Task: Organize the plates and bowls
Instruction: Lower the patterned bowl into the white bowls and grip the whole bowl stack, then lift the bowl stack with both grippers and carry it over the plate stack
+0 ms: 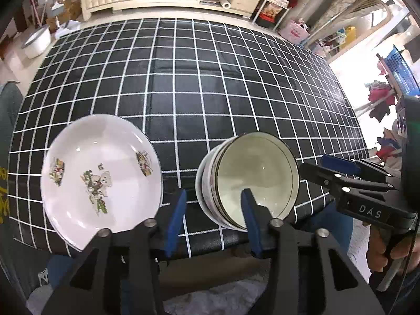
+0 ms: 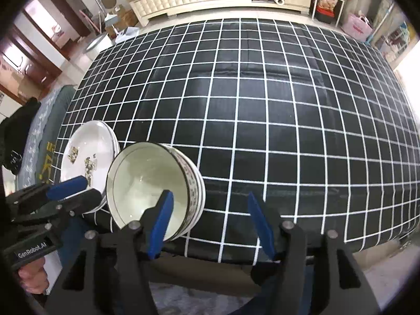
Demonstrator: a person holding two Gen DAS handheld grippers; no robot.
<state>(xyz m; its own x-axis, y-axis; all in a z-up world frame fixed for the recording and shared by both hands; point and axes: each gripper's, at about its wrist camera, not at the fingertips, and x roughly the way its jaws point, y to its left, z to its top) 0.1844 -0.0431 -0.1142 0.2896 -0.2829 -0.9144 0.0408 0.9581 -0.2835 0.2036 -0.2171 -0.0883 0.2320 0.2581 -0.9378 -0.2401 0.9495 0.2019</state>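
Both sets of tongs hang above the near edge of the table [image 1: 210, 78], pointing steeply down.

Left tongs [image 1: 214, 221]: jaws part-open, nothing between the pads. The blue pads straddle bare checked cloth in the gap between the two stacks. The right-hand pad overlaps the bowl rim in the left view, but I can't tell if it touches.

Right tongs [image 2: 212, 224]: jaws wide, empty. The left pad sits in front of the bowls, the right pad over bare cloth well off to the side. No grip on anything.

Plates [image 1: 101, 170]: a short stack, visible from the layered rims, just left of the left tongs, lying flat and face-up near the table edge. The top one has a printed dog pattern. Round, so no long axis; the stack axis is vertical.

Bowls [image 2: 155, 186]: nested stack between the two tongs, mouths up, stack axis vertical. They look tilted in both views, probably lens distortion.

Why like this, my read: like is sorted with like, two neat piles side by side close to the person for easy reach. With both tongs empty and the rest of the cloth bare, the sorting looks about done.
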